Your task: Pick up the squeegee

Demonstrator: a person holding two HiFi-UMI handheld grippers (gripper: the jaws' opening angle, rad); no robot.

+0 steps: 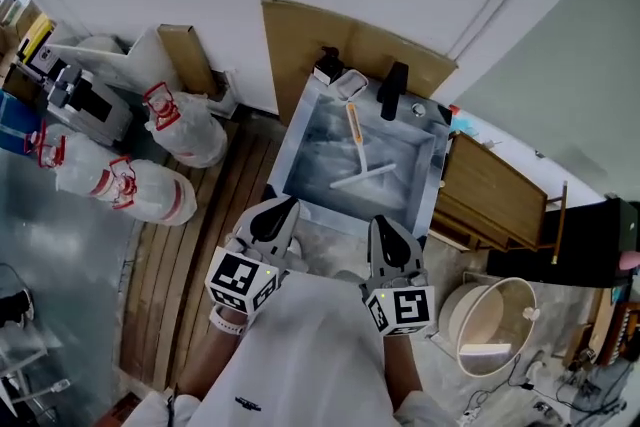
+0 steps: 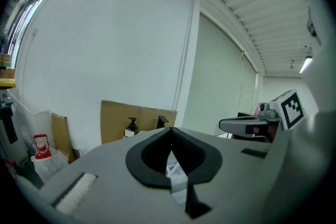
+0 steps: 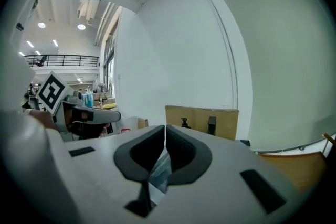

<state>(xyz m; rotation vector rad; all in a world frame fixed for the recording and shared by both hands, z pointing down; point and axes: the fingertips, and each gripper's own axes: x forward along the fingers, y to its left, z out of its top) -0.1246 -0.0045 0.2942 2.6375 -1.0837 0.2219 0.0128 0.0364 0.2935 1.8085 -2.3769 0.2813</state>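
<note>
**Step in hand:** approach, not yet begun in earnest. The squeegee (image 1: 357,153) lies untouched on the floor of the steel sink (image 1: 298,137). Its orange handle points to the far edge and its white blade lies crosswise near the middle of the basin.

**Tongs:** the left gripper (image 1: 280,211) and right gripper (image 1: 386,227) hang side by side just short of the sink's near edge. In the left gripper view the jaws of the left gripper (image 2: 170,131) meet at their tips with nothing held. In the right gripper view the right gripper (image 3: 164,128) shows its jaws drawn together likewise, empty.

**Next move, as judged:** one gripper must part its jaws, reach over the near edge into the basin and close across the handle. The handle looks the easier hold, since the blade lies flat.

**Count:**
- one squeegee
- one sink
- two grippers
- one black tap (image 1: 392,91) at the far edge
- one pump bottle (image 1: 328,65) by the far left corner
</note>
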